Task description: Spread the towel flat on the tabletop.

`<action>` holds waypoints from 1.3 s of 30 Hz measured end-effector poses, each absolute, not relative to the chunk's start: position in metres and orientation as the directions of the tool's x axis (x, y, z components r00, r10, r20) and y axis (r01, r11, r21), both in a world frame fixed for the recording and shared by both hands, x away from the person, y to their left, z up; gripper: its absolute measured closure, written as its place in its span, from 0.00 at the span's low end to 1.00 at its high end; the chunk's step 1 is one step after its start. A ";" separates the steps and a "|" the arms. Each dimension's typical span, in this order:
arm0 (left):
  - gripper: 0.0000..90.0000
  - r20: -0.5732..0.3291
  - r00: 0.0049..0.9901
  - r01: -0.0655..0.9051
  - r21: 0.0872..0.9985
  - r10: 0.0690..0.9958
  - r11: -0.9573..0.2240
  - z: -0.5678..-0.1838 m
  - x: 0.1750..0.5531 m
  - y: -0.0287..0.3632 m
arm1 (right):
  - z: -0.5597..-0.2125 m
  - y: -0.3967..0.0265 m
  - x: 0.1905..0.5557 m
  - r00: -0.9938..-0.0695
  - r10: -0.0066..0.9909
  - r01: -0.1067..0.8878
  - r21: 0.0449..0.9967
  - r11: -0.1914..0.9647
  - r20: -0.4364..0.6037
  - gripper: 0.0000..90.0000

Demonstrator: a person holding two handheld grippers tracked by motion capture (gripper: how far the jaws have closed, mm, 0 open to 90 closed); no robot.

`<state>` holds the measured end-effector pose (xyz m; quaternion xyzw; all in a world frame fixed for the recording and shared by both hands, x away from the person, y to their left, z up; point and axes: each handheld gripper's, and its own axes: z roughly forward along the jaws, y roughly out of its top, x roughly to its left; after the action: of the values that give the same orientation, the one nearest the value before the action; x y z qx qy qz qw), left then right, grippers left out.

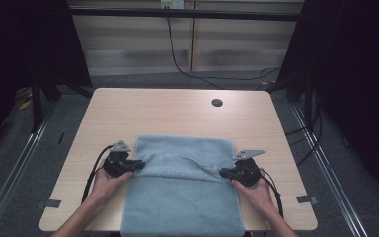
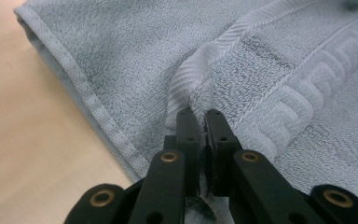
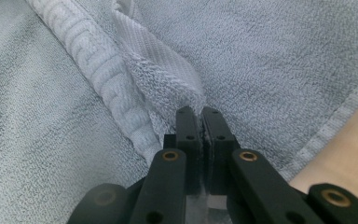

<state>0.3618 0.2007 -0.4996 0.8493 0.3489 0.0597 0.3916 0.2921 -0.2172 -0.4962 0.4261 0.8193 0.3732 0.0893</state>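
Observation:
A light blue towel (image 1: 182, 190) lies on the near half of the wooden table (image 1: 177, 111), its near end hanging over the front edge. Its far end is folded back toward me, with the hem stretched between both grippers. My left gripper (image 1: 139, 165) is shut on the towel's hem corner (image 2: 200, 88) at the left side. On the right side, my right gripper (image 1: 223, 172) is shut on the other hem corner (image 3: 168, 79). The towel's ribbed border (image 2: 307, 88) runs away from the left jaws. A hand holds each gripper.
A dark round hole (image 1: 217, 102) sits in the tabletop at the far right. Bare wood (image 2: 23, 140) lies left of the towel and to its right (image 3: 349, 149). Cables (image 1: 187, 69) run on the floor beyond the table. Dark curtains flank both sides.

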 end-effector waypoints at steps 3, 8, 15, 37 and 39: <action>0.95 -0.169 0.735 0.555 0.706 0.656 -0.440 -0.500 0.380 0.199 | -0.497 -0.217 0.311 -0.609 0.774 0.635 0.692 0.344 0.173 0.97; 0.95 -0.169 0.701 0.582 0.697 0.693 -0.418 -0.500 0.405 0.195 | -0.500 -0.218 0.342 -0.592 0.786 0.637 0.701 0.321 0.178 0.97; 0.95 -0.203 0.674 0.592 0.725 0.711 -0.354 -0.506 0.427 0.197 | -0.503 -0.219 0.383 -0.546 0.819 0.648 0.709 0.279 0.176 0.97; 0.96 -0.291 0.637 0.587 0.784 0.714 -0.204 -0.482 0.460 0.203 | -0.473 -0.228 0.417 -0.463 0.863 0.611 0.778 0.147 0.201 0.97; 0.96 -0.313 0.639 0.574 0.802 0.703 -0.165 -0.471 0.456 0.207 | -0.456 -0.234 0.414 -0.471 0.855 0.576 0.810 0.112 0.217 0.97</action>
<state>0.4561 0.2071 -0.4706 0.7605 0.4199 0.0655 0.4910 0.4143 -0.2336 -0.4564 0.4906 0.7294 0.4511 0.1547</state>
